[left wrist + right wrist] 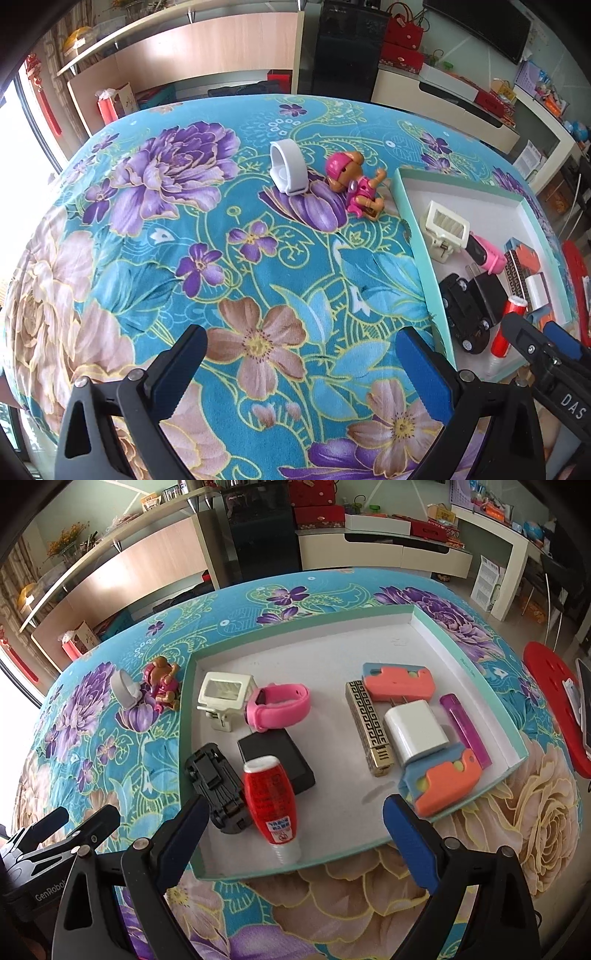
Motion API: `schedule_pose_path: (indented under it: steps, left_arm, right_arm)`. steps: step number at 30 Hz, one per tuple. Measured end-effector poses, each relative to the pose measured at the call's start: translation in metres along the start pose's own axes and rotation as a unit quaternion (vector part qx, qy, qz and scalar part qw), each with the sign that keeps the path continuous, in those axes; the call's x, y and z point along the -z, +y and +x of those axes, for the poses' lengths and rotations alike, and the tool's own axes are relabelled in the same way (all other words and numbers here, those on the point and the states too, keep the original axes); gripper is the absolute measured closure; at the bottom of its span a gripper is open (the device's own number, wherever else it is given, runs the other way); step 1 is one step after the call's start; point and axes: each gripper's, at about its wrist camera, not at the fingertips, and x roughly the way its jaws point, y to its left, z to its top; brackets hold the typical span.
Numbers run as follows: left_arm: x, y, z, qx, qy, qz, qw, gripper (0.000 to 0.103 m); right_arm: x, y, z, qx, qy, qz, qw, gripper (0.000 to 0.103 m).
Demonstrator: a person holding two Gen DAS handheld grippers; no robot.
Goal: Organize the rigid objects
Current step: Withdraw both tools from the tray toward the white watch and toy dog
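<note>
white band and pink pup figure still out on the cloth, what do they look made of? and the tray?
White band: looks like matte silicone or soft plastic; smooth, no glare, holds a curled loop. Could be rigid, can't tell.
Pup figure: hard moulded plastic, glossy; highlights on the pink helmet and visible limb joints.
Tray: likely cardboard; thin folded walls, teal outside, matte white inside.

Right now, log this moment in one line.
left gripper: open, empty | right gripper: open, empty | outside tray: white band, toy figure
</note>
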Motion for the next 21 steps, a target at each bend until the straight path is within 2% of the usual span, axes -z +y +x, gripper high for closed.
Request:
schedule_pose_path:
  steps: [6, 9, 14, 21]
  left_arm:
    - [-0.034, 0.014, -0.011, -0.003, -0.019, -0.020, 0.9996, 0.000]
    - [-0.052, 0.024, -0.010, 0.003, -0.026, -0.033, 0.9991, 0.000]
    - [-0.072, 0.042, 0.003, -0.021, -0.032, -0.056, 0.9977, 0.000]
    - [-0.100, 0.062, 0.021, -0.038, -0.030, -0.081, 0.9956, 0.000]
  right_arm:
    - [-0.020, 0.024, 0.000, -0.016, -0.020, 0.001, 1.000, 0.008]
    - [-0.036, 0.040, -0.004, -0.007, -0.042, -0.010, 0.999, 0.008]
    - [-0.061, 0.063, -0.002, 0.004, -0.061, -0.034, 0.998, 0.008]
    - [-0.094, 0.082, 0.013, -0.008, -0.071, -0.038, 0.997, 0.008]
